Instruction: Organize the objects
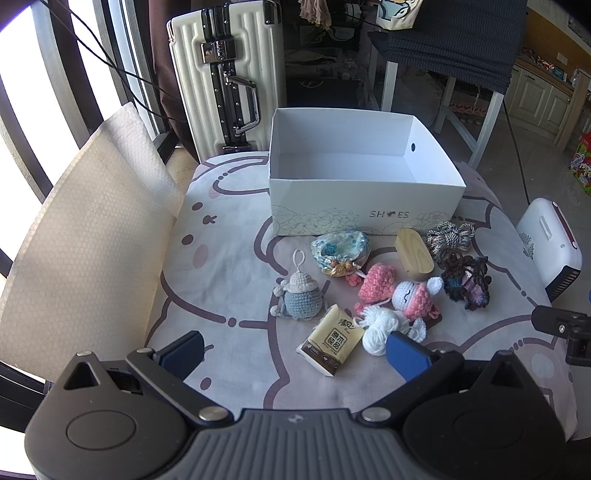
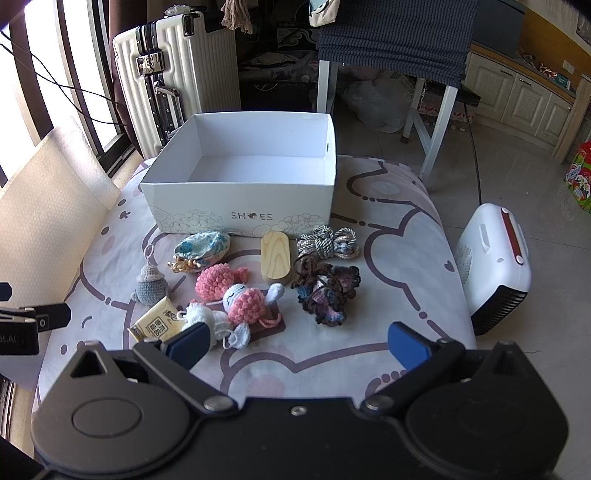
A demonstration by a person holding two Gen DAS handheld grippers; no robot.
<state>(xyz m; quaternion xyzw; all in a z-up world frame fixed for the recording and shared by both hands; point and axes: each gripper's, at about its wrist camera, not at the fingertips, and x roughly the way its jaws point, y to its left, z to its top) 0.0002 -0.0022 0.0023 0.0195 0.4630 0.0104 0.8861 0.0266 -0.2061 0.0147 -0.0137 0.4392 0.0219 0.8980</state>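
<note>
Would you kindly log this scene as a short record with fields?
surface: table with patterned cloth
container: white shoe box, open, nothing inside
loose items: floral pouch, wooden block, rope bundle, grey crochet doll, pink crochet bunny, tissue pack, dark yarn piece
left gripper: open, holds nothing
right gripper: open, holds nothing

i am in a home, a lived-in room. a ribbed white suitcase point(image 1: 225, 79) stands by the barred window point(image 1: 48, 92) beyond the far left corner of the table. a small white heater point(image 2: 493, 266) sits on the tiled floor point(image 2: 528, 177) off the table's right edge. cream kitchen cabinets point(image 2: 517, 99) line the far right wall. a printed cartoon cloth point(image 2: 388, 221) covers the table, and a dark knitted blanket point(image 2: 399, 33) hangs over a white frame behind it.
</note>
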